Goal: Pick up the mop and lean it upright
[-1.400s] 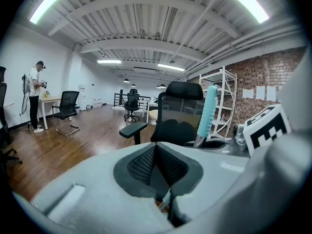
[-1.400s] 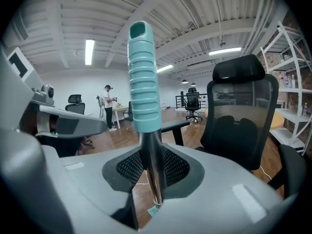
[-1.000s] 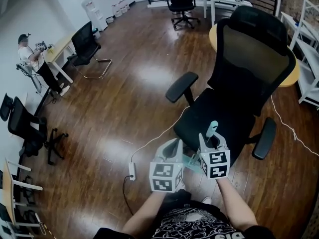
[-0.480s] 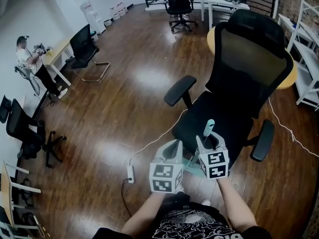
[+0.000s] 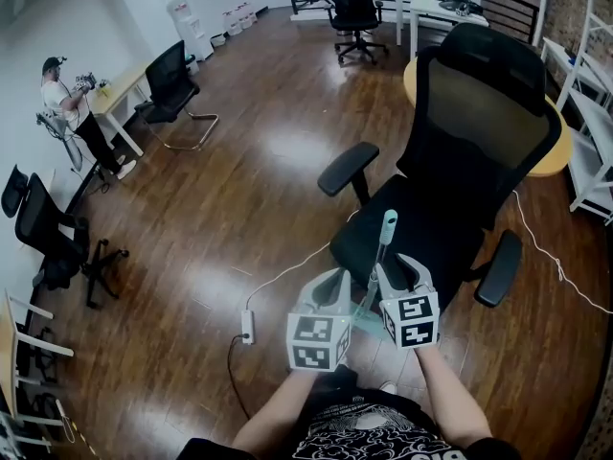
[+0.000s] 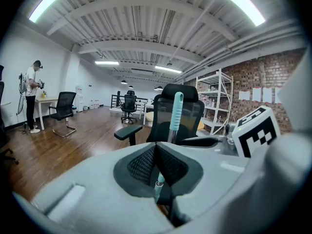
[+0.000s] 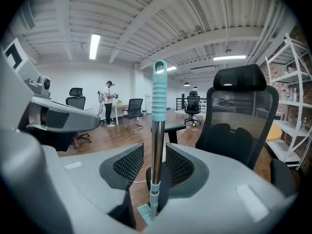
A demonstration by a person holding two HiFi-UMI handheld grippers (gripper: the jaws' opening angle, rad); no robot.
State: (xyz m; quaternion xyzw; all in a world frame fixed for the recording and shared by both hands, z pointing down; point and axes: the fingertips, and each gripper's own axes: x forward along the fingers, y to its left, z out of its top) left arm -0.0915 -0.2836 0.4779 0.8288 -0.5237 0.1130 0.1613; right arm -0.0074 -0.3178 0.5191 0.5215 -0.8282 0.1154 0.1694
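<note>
The mop stands nearly upright in front of me, its teal grip (image 5: 387,226) above a metal pole (image 5: 374,286), its pale teal head (image 5: 365,319) on the floor between my two grippers. In the right gripper view the pole (image 7: 156,145) rises between the jaws of my right gripper (image 7: 155,161) with a gap on each side, so that gripper is open around it. My left gripper (image 5: 331,278) sits just left of the pole with its pads together on nothing. The grip (image 6: 176,112) shows beyond the left gripper's tips (image 6: 155,149).
A black office chair (image 5: 467,151) stands right behind the mop, its armrest (image 5: 348,167) to the left. A white cable and power strip (image 5: 247,327) lie on the wood floor. White shelving (image 5: 594,94) is at the right. A person (image 5: 65,103) stands by a far desk.
The mop's grip has risen and swung left, so the pole now stands straighter. My right gripper's jaws have widened off the pole. The left gripper has barely moved.
</note>
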